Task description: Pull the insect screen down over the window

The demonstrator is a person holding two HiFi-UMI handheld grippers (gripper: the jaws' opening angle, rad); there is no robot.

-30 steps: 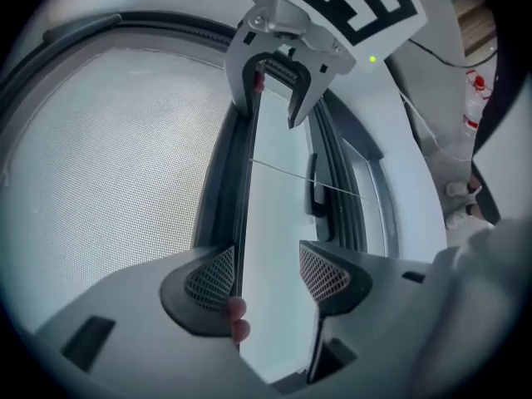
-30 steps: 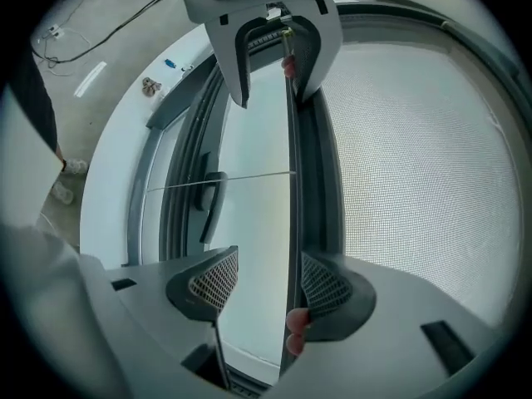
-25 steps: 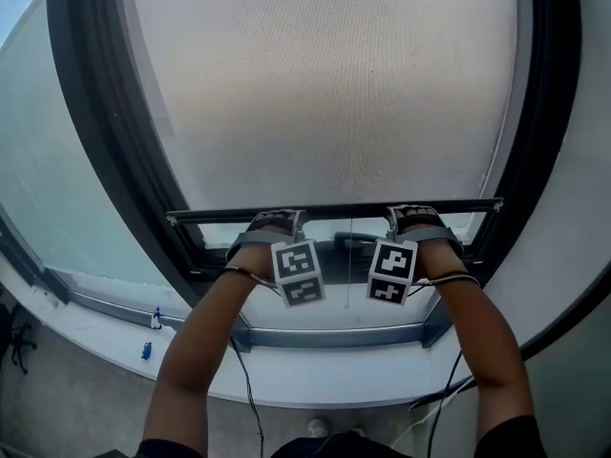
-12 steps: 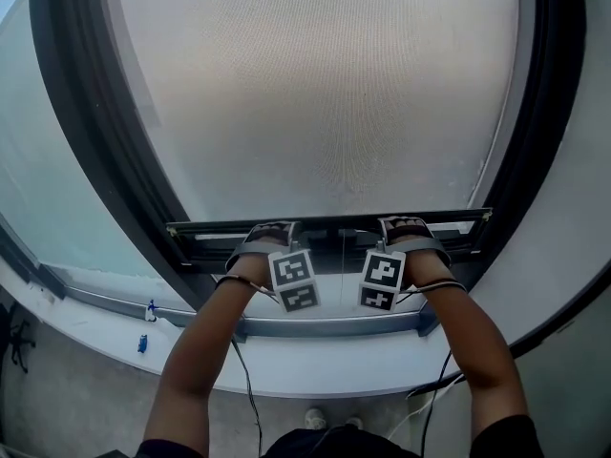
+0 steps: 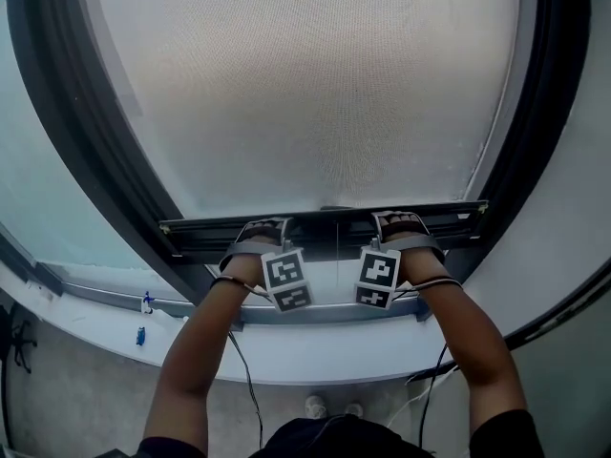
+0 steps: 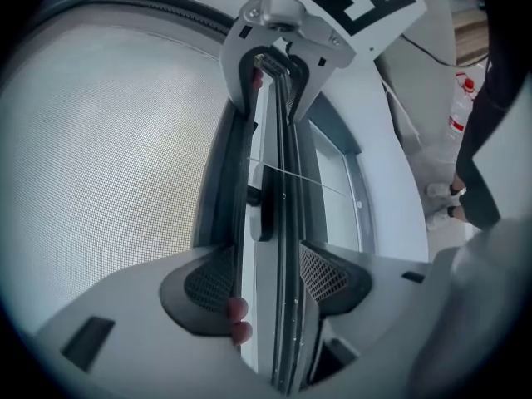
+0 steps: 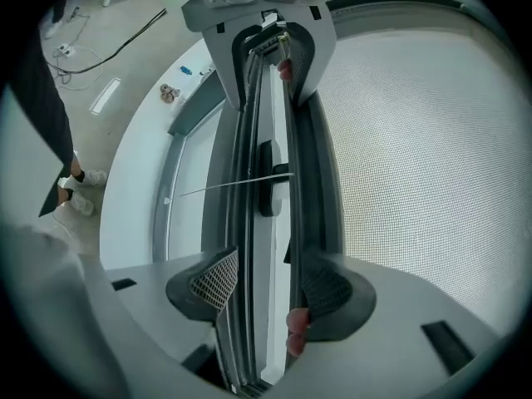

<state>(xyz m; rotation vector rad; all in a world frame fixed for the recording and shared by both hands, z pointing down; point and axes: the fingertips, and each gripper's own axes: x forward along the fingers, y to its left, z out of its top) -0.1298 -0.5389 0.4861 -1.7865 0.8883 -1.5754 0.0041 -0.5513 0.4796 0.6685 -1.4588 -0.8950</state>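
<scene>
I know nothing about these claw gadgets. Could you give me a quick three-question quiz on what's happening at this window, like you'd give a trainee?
1. Multiple choice: what do the left claw and right claw clamp? A the mesh; B the bottom bar of the insect screen; C a cord.
2. True or false: the right claw is open and empty.
3. Short answer: has the bottom bar reached the lower window frame?
Key: 1 B. 2 False. 3 No, glass shows between them.
</scene>
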